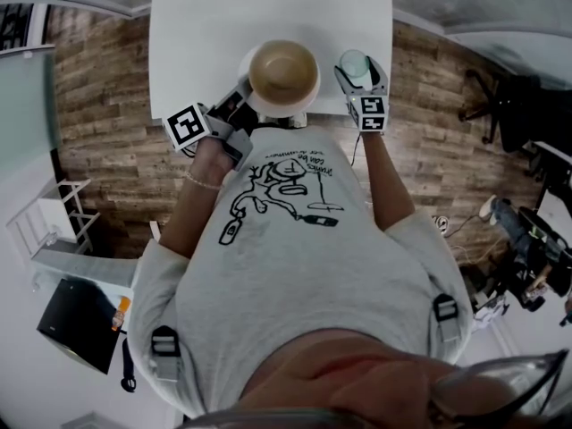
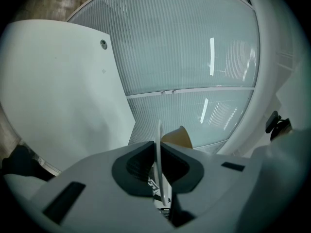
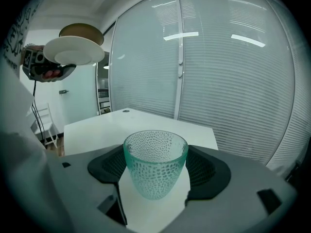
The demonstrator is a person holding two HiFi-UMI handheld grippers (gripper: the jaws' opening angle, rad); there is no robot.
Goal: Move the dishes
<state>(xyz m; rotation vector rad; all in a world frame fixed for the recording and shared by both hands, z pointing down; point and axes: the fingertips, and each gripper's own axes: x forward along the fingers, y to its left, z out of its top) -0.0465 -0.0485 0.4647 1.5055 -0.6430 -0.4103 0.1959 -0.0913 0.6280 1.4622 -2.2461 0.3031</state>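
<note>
The white bench (image 1: 268, 7) lies in front of the person, on a wood-plank floor (image 1: 98, 79). A white plate (image 1: 255, 101) hangs level above the bench's near edge, and a brown bowl (image 1: 283, 71) sits on it. The left hand-held gripper (image 2: 159, 166) pinches the plate's rim; in the left gripper view that rim shows edge-on as a thin white line between the pressed pads. Just to the right of the plate, and apart from it, is a green dimpled glass (image 3: 155, 161), upright, with its mouth up. The right hand-held gripper (image 1: 357, 77) clamps it from both sides, over the bench's near part. Whether its base touches the bench cannot be told.
</note>
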